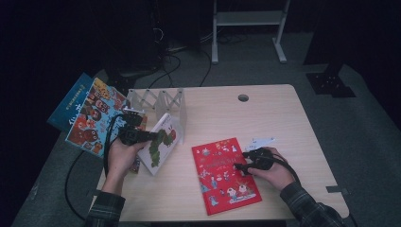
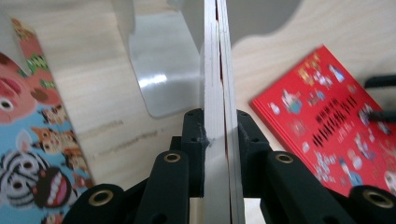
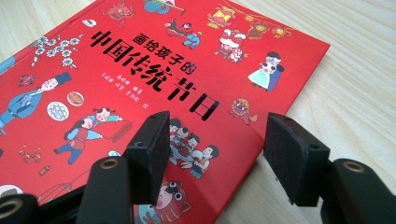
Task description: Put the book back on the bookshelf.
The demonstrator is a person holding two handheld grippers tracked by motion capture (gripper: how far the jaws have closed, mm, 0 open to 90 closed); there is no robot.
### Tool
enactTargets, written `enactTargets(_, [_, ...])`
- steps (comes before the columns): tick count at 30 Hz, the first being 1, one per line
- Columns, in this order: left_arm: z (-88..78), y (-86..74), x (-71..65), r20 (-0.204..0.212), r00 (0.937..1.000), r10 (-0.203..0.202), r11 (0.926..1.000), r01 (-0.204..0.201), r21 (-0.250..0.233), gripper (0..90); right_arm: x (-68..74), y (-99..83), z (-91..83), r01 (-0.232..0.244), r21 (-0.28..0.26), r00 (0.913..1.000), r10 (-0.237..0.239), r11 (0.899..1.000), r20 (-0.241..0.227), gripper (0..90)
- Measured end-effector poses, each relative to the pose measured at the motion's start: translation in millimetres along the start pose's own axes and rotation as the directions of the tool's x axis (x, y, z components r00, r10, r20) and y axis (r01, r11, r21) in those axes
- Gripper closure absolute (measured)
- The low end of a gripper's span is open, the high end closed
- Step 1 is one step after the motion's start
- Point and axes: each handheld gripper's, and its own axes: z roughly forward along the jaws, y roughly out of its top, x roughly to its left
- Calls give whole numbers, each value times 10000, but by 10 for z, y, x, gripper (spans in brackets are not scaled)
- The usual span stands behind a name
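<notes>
left gripper (image 2: pixel 219 140) pinching white book (image 1: pixel 161 142) | rack (image 1: pixel 158 101) just behind | right gripper (image 3: pixel 217 154) spread over red book (image 1: pixel 226 175)

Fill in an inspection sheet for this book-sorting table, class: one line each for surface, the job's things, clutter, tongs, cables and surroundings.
Surface: pale wooden table with a round hole near its far edge.
Job's things: white caterpillar book gripped by its edge and raised beside the white folding rack; red picture book lying flat.
Clutter: colourful book and dark blue book overhanging the left edge; small white card beyond the red book.
Tongs: left tongs shut on the caterpillar book; right tongs open over the red book's corner.
Cables: black cable trailing from the left tongs; more cables on the floor.
Surroundings: dark room, grey floor, white frame legs.
</notes>
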Motion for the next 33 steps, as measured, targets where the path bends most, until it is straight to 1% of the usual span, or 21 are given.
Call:
enactTargets(6, [152, 122, 12, -193, 9996, -190, 9997, 188, -126, 763, 0, 0, 0, 2, 1, 10000, -2, 10000, -5, 403])
enactTargets(10, [250, 216, -6, -429, 9989, -161, 9997, 152, -214, 763, 3, 0, -1, 34, -1, 10000, -34, 10000, 13, 403])
enactTargets(13, [319, 280, -7, -566, 9982, -198, 9990, 176, -403, 764, 5, 1, -1, 23, 2, 10000, -23, 10000, 11, 404])
enactTargets(16, [376, 340, 14, -532, 9979, -366, 9980, 338, -536, 763, 5, 1, -1, 35, 0, 10000, -35, 10000, 12, 404])
enactTargets(18, [419, 389, 21, -555, 9977, -396, 9974, 361, -628, 763, 5, 1, -1, 29, 2, 10000, -29, 10000, 7, 404])
enactTargets(24, [541, 496, 10, -675, 9971, -362, 9977, 322, -593, 763, 3, 1, -1, 32, 9, 10000, -32, 10000, -2, 403])
enactTargets(26, [583, 513, 2, -782, 9962, -377, 9975, 328, -634, 762, 4, 1, -1, 25, 11, 10000, -25, 10000, 1, 403])
enactTargets(29, [635, 515, 22, -737, 9961, -487, 9971, 441, -620, 761, 4, 1, -1, 28, 6, 10000, -28, 10000, -3, 403])
enactTargets(32, [641, 511, 38, -684, 9961, -559, 9963, 512, -695, 758, 4, 1, -1, 30, 6, 10000, -30, 10000, -3, 403])
enactTargets(33, [637, 504, 54, -426, 9969, -657, 9943, 618, -872, 750, 4, 1, -1, 31, 4, 10000, -31, 10000, -3, 403])
